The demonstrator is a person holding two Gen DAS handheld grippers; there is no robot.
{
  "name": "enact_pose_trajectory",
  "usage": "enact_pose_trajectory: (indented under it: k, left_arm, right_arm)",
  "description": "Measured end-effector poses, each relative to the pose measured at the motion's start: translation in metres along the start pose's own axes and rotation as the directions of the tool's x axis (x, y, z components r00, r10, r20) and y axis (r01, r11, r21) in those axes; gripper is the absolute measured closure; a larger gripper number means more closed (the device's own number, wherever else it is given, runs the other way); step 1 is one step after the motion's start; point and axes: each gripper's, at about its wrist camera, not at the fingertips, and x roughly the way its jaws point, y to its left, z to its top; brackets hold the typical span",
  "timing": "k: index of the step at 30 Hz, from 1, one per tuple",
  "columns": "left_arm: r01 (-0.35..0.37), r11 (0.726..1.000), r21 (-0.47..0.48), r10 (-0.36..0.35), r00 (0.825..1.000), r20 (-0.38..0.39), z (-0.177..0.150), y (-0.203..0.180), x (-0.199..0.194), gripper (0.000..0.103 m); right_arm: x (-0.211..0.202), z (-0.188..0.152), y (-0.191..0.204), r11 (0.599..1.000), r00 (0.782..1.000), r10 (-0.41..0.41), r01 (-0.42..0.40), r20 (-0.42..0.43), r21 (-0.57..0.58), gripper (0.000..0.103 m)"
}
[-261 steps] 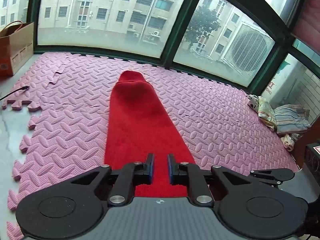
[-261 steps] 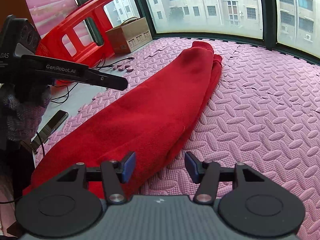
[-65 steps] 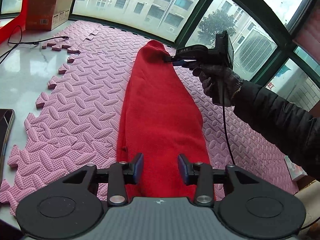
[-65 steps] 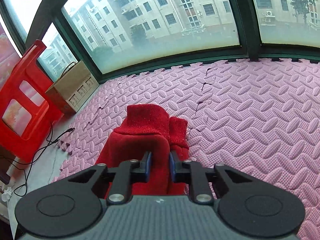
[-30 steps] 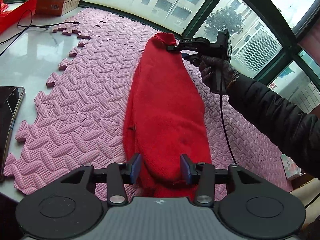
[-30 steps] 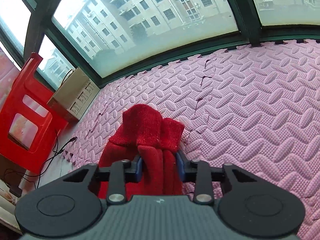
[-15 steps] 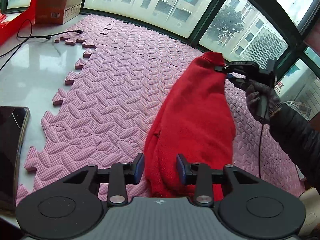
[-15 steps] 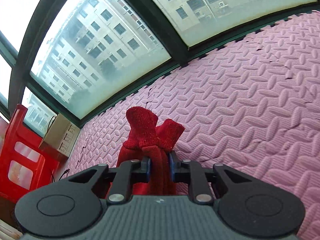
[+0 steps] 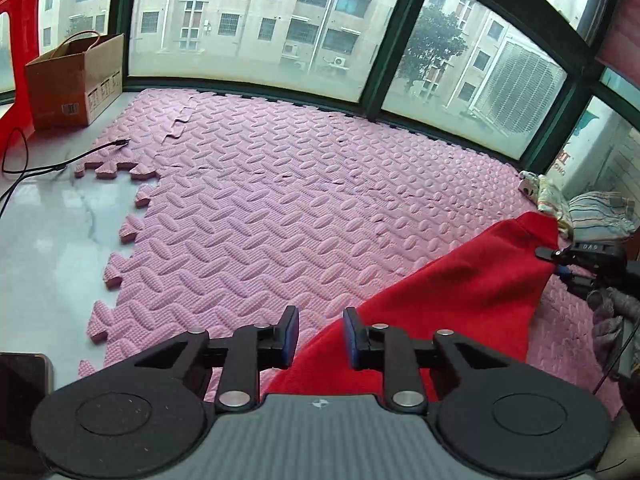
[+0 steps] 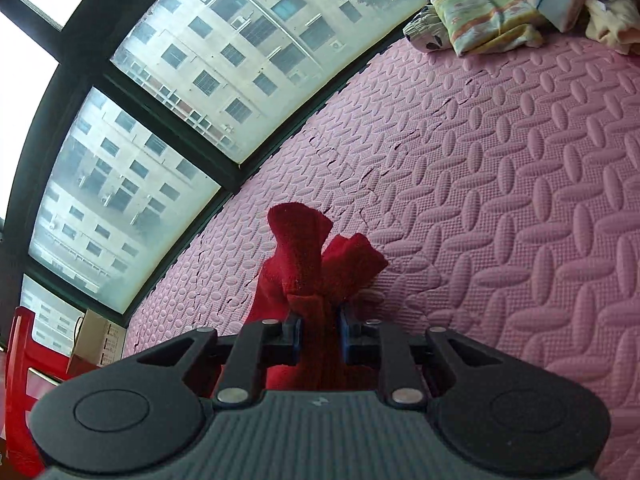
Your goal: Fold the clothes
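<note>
A red knitted garment [image 9: 448, 304] hangs stretched above the pink foam mat [image 9: 280, 208], from the lower middle to the far right of the left wrist view. My left gripper [image 9: 320, 338] has its jaws a little apart with the garment's near edge between them. My right gripper [image 10: 320, 334] is shut on the bunched red cuffs [image 10: 316, 256] and holds them above the mat. It also shows in the left wrist view [image 9: 556, 258] at the garment's far corner.
A cardboard box [image 9: 76, 80] and a red plastic chair [image 9: 28, 12] stand at the far left by the window. A black cable [image 9: 52, 166] lies on the white floor. A pile of folded cloths [image 10: 492, 12] sits at the mat's far right corner. A dark phone [image 9: 22, 376] lies near left.
The right gripper has carried the cuffs end far to the right and nearer, off the mat. The garment now hangs slanted between both grippers. The left gripper has swung left.
</note>
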Motion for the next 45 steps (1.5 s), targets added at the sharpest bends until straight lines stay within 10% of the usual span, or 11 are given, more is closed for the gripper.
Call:
enact_pose_trajectory:
  k: [11, 26, 35, 45]
  left_arm:
    - [0.186, 0.977, -0.109, -0.186, 0.983, 0.013, 0.001, -0.100, 0.064, 0.077]
    - [0.053, 0.965, -0.257, -0.061, 0.998, -0.023, 0.018, -0.105, 0.155, 0.078]
    - [0.107, 0.946, -0.307, -0.112, 0.994, 0.003, 0.010, -0.110, 0.126, 0.077]
    - [0.148, 0.978, -0.145, -0.161, 0.984, -0.076, -0.044, -0.151, 0.101, 0.076]
  right_arm:
    - [0.006, -0.002, -0.033, 0.995, 0.998, 0.068, -0.068, 0.007, 0.069, 0.059]
    - [0.017, 0.006, -0.037, 0.993, 0.993, 0.114, -0.113, -0.015, 0.039, 0.053]
    - [0.022, 0.009, -0.041, 0.989, 0.990, 0.142, -0.141, -0.026, 0.037, 0.053]
    - [0.020, 0.008, -0.042, 0.989, 0.989, 0.145, -0.144, -0.025, 0.039, 0.053]
